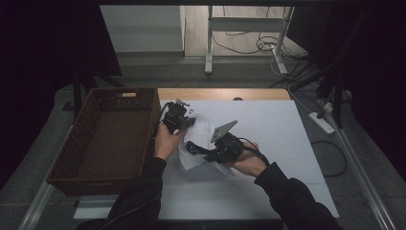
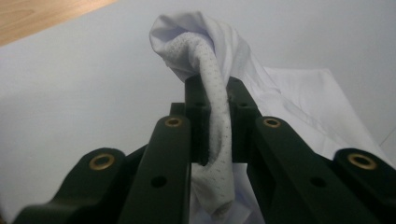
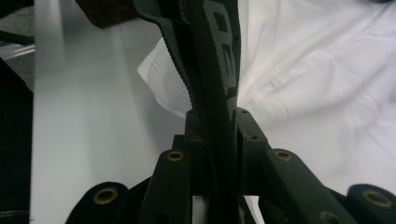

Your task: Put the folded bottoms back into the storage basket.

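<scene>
A basket (image 1: 107, 139) is sitting at the left. Beside it, the left gripper (image 1: 176, 117) is pinching the white garment's (image 1: 201, 136) mesh edge, while the right gripper (image 1: 225, 146) is clamping its black waistband (image 3: 217, 60). The garment is hanging limp over the table (image 1: 287, 143), soft and light, likely best held by its hems.

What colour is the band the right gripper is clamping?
Black band with faint grey lettering; the right gripper view shows it best.
</scene>
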{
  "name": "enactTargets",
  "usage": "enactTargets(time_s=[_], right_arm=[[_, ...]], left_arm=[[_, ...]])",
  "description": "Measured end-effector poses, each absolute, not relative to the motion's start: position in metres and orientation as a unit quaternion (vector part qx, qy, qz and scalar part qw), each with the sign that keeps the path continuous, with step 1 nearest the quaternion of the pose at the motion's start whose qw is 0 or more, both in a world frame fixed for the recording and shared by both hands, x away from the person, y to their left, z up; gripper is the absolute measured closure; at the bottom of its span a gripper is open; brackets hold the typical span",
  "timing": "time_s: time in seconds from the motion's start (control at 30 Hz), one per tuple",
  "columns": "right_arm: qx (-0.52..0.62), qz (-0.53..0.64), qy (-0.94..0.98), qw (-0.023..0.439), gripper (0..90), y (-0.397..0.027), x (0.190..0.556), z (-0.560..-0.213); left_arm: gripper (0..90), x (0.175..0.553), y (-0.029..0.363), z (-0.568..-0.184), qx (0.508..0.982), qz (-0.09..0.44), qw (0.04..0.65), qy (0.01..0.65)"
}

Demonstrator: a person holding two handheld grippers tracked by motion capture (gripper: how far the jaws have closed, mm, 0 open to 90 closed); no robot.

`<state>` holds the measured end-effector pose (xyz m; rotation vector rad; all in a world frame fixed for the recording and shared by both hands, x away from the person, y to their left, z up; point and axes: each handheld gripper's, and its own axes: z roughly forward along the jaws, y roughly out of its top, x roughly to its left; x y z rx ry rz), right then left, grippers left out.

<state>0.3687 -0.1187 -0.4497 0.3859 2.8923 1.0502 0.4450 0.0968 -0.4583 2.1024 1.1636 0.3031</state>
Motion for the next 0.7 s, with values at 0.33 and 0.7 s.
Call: enactTargets(time_s=[0.33,0.7], right_arm=[[0.121,0.364,0.923,0.018,78.8,-0.120,0.367,-0.431],[0.115,0.389,0.914,0.018,78.8,-0.107,0.367,-0.412]], left_arm=[[81.6,0.443,0.100,-0.435,0.815,0.124,0.352,0.444],[81.6,0.443,0.115,-0.409,0.815,0.137,0.351,0.439]])
